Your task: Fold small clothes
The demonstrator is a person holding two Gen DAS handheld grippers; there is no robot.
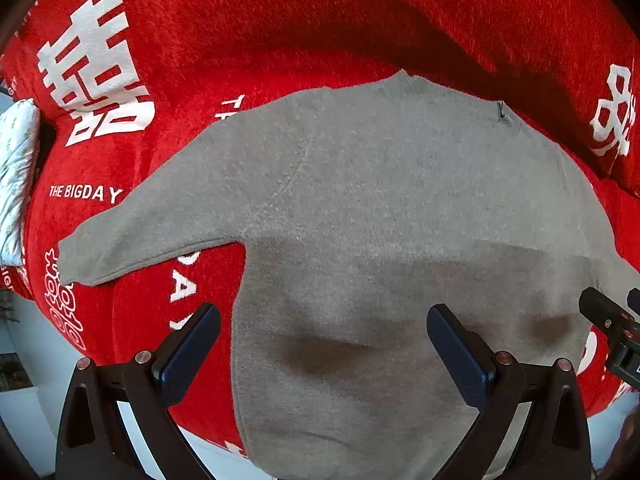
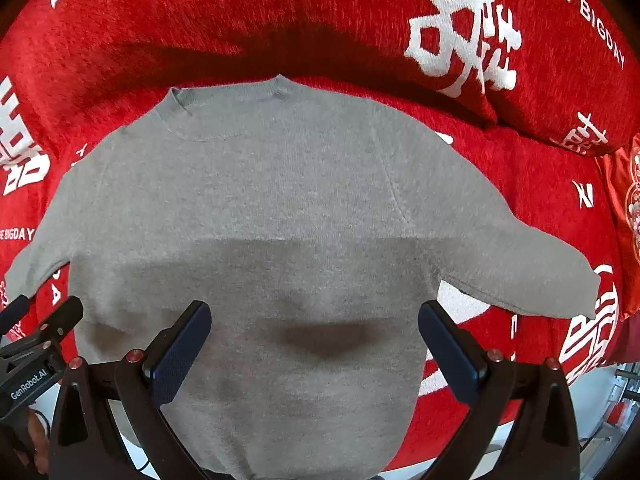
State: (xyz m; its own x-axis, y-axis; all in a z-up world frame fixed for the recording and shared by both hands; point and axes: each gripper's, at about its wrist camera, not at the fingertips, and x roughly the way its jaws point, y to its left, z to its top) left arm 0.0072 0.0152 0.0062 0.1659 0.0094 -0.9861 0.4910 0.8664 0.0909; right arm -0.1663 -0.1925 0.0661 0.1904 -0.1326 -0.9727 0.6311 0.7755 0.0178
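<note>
Your grey sweater lies flat and face-down-or-up, I cannot tell which, on the red blanket, both sleeves spread outward. Your left gripper and right gripper hang over its hem with jaws spread wide, holding nothing. Pinch too deep and you could snag the fuzzy blanket too, dragging it into the fold.

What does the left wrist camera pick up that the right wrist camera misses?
Only the left wrist view shows a pale quilted cloth at the far left edge and the sweater's whole left sleeve. Only the right wrist view shows the whole right sleeve and the ribbed neckline clearly. Both show the grey sweater spread flat on the red blanket with white lettering, and both tools, left tool and right tool, open above the hem.
</note>
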